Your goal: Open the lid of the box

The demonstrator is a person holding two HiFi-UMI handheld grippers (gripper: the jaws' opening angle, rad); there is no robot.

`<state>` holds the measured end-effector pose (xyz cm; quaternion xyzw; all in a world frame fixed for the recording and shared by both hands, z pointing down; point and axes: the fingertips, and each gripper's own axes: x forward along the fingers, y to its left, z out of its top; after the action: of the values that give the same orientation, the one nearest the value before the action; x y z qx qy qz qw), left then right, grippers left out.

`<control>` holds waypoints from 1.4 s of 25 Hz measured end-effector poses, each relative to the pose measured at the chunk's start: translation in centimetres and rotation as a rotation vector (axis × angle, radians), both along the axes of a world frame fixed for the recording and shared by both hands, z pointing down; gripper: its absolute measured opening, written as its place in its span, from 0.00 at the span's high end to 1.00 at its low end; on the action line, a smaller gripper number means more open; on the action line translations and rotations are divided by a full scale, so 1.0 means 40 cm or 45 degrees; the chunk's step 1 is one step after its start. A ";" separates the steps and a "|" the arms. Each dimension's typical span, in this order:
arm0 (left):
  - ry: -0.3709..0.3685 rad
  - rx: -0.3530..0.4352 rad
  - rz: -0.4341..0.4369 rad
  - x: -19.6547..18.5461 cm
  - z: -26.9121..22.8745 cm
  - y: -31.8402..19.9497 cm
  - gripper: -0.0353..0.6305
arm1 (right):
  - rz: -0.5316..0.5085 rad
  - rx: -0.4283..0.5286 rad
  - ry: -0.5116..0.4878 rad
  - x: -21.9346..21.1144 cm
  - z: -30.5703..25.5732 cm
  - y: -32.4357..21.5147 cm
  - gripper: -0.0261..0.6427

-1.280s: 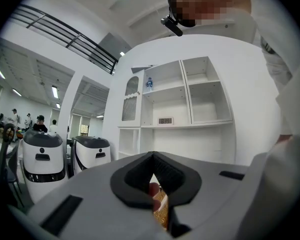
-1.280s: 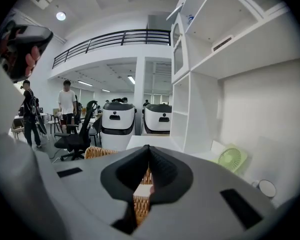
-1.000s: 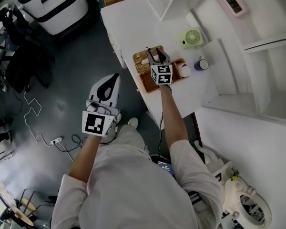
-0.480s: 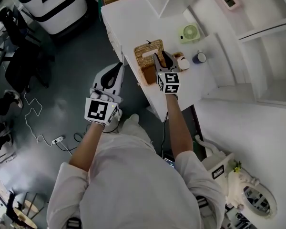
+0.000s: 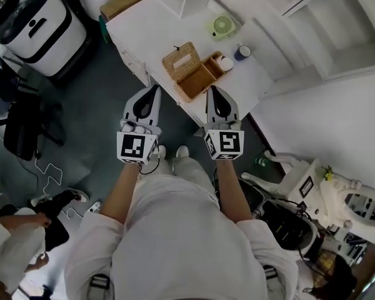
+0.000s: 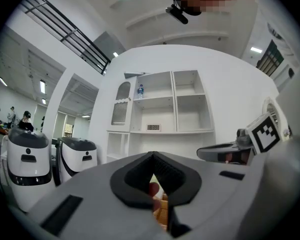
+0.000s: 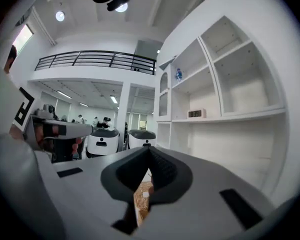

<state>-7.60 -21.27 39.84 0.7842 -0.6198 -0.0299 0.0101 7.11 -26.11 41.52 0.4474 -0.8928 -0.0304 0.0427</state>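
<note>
Jaws on the left gripper (image 5: 152,92) are pressed together with nothing between them, and the right gripper (image 5: 214,92) is likewise fully closed and empty. Both are held side by side at mid-frame in the head view, tips pointing up the picture, apart from each other and touching nothing. The left one hangs over the dark floor. The right one's tip lies just below the box (image 5: 199,82) in the frame, clear of it.

The box is woven wicker and stands near the front edge of the white desk (image 5: 147,24), in the upper middle of the frame. Its lid (image 5: 180,60) is already swung back, lying open toward the upper left with a pale slot in its middle. The main compartment shows a plain brown inside; what it holds is too small to tell. At the box's right end sits a small white rounded thing (image 5: 224,62), though whether it lies in a compartment or just beside the box is unclear. A dark blue cup (image 5: 242,52) stands just to its right, and a green fan (image 5: 223,25) further up the desk.
</note>
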 end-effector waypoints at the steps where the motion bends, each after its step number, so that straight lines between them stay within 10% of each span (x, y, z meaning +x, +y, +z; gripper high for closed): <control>1: -0.004 0.002 0.019 0.004 0.001 0.016 0.95 | 0.027 0.027 0.005 0.003 -0.020 0.029 0.96; 20: 0.034 0.013 0.009 0.221 -0.053 0.668 0.95 | 0.070 0.140 -0.045 0.206 -0.091 0.727 0.97; 35: -0.037 0.019 -0.108 -0.001 -0.062 0.895 0.95 | 0.016 0.151 -0.091 -0.008 -0.119 0.899 0.97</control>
<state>-7.63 14.55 37.36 0.7576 -0.6523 -0.0235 -0.0061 6.78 9.86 36.76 0.4554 -0.8876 -0.0671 -0.0155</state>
